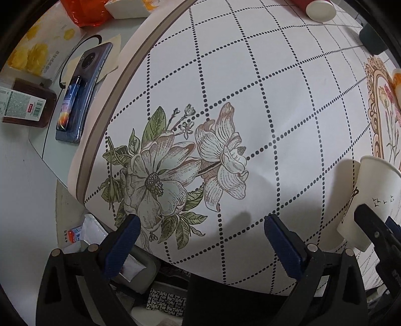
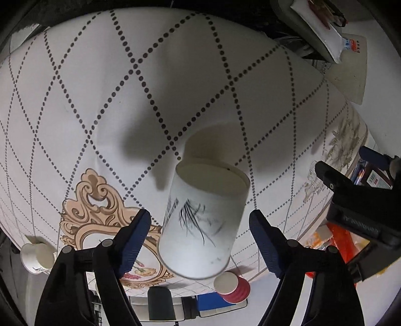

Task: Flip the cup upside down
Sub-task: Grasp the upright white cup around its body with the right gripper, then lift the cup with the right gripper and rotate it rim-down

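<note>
A white paper cup (image 2: 203, 220) with a dark brush drawing stands upside down on the patterned tablecloth (image 2: 100, 100), base up, between the fingers of my right gripper (image 2: 200, 234). The jaws are open and stand apart from the cup's sides. The same cup (image 1: 371, 198) shows at the right edge of the left wrist view, with the right gripper's black finger (image 1: 376, 225) beside it. My left gripper (image 1: 200, 238) is open and empty above the printed flowers (image 1: 175, 165), to the left of the cup.
A red cup (image 2: 234, 287) lies on its side near the table's far edge; it also shows in the left wrist view (image 1: 318, 8). Another white cup (image 2: 37, 258) sits at the left. A phone (image 1: 80, 92), boxes and an orange bag (image 1: 85, 12) lie off the cloth.
</note>
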Tool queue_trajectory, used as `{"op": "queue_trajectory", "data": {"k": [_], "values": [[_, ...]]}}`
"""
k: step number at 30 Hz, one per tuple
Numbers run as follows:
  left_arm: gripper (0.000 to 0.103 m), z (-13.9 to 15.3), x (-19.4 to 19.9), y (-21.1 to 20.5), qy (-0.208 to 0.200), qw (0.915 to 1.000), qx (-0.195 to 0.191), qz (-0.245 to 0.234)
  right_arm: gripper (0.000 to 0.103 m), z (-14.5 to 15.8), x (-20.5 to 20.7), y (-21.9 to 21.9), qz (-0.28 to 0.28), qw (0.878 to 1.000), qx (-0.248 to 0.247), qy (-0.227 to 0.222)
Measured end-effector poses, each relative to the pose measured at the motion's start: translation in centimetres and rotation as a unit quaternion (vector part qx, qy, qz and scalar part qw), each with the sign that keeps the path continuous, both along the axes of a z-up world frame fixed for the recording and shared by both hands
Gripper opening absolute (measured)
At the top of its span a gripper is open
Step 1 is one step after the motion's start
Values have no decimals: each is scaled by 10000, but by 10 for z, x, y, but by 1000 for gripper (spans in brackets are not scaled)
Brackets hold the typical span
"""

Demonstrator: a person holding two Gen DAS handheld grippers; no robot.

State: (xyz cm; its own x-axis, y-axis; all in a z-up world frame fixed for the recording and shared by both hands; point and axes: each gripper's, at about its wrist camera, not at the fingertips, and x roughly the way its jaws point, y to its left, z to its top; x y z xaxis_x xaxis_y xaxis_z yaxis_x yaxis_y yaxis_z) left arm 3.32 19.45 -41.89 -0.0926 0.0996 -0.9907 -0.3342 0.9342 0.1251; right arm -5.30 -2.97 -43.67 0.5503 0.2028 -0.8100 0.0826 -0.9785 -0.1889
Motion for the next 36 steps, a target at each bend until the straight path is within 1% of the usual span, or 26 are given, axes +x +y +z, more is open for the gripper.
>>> {"op": "queue_trajectory", "data": {"k": [2,5,6,12,18,27,32,36], "values": [[102,-1,1,-1,4,10000,7,-29,80,-5,0,-2,-35,10000,-18,-12],[101,5,4,-8,2,10000,38,-68,71,-9,2,-3,-29,10000,-15,-41],[101,5,5,-9,4,10000,44,-79,66,-11,1,-5,-51,10000,-9,-57],[101,12,9,-15,6,9999,73,-121,65,-14,0,-5,-230,9997,85,5],[101,13,7,-11,10,9998,107,-152,64,-15,-2,6,-460,9987,207,42],[101,20,14,-15,-15,9994,265,-207,63,-7,9,26,-1066,9931,480,75],[101,28,19,-16,-44,9990,310,-310,63,5,21,35,-1596,9854,591,70],[101,34,30,-22,-54,9986,338,-409,64,12,32,43,-2258,9719,650,166]]}}
